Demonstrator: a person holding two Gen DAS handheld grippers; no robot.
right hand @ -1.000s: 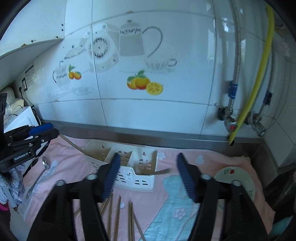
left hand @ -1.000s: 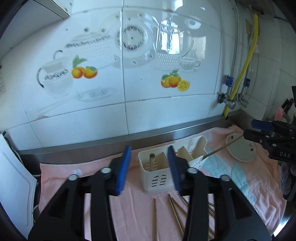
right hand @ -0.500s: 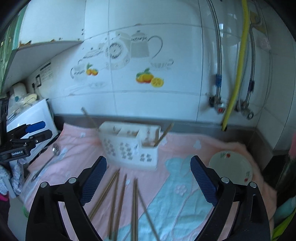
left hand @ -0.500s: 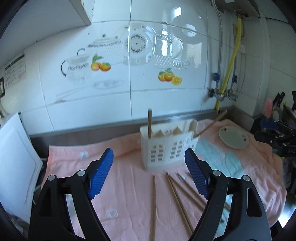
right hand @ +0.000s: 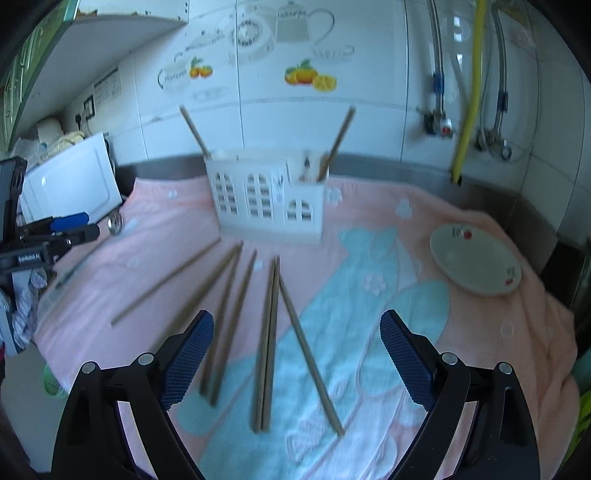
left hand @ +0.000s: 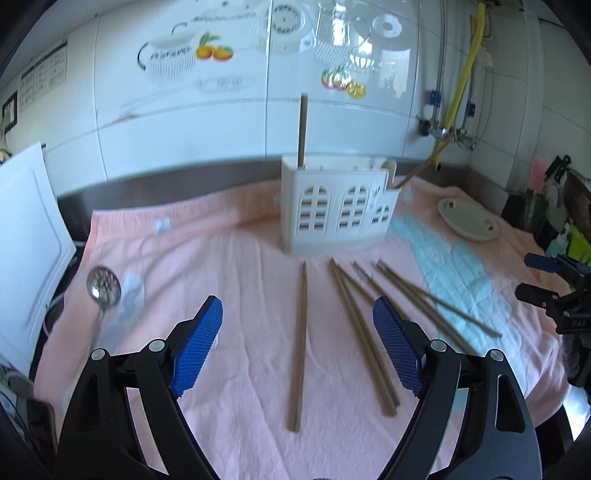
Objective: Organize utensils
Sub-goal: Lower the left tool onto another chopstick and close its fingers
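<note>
Back wall [right hand: 369, 122]: glossy white tiles printed with teapots, cups and oranges [right hand: 310, 77], straight ahead of both grippers. Bright light glares off the tiles.
Steel upstand [left hand: 166, 177]: runs along the foot of the wall.
Counter cover: pink towel [left hand: 229, 266] with a pale blue pattern, spread below and ahead.
Pipework: yellow hose [right hand: 471, 88] and braided metal hoses with valves, ahead to the right.
White board [left hand: 26, 240]: propped at far left.
Shelf [right hand: 122, 33]: upper left.

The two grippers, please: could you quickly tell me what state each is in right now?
Left gripper: open, holding nothing, above the loose chopsticks.
Right gripper: open, holding nothing.
</note>
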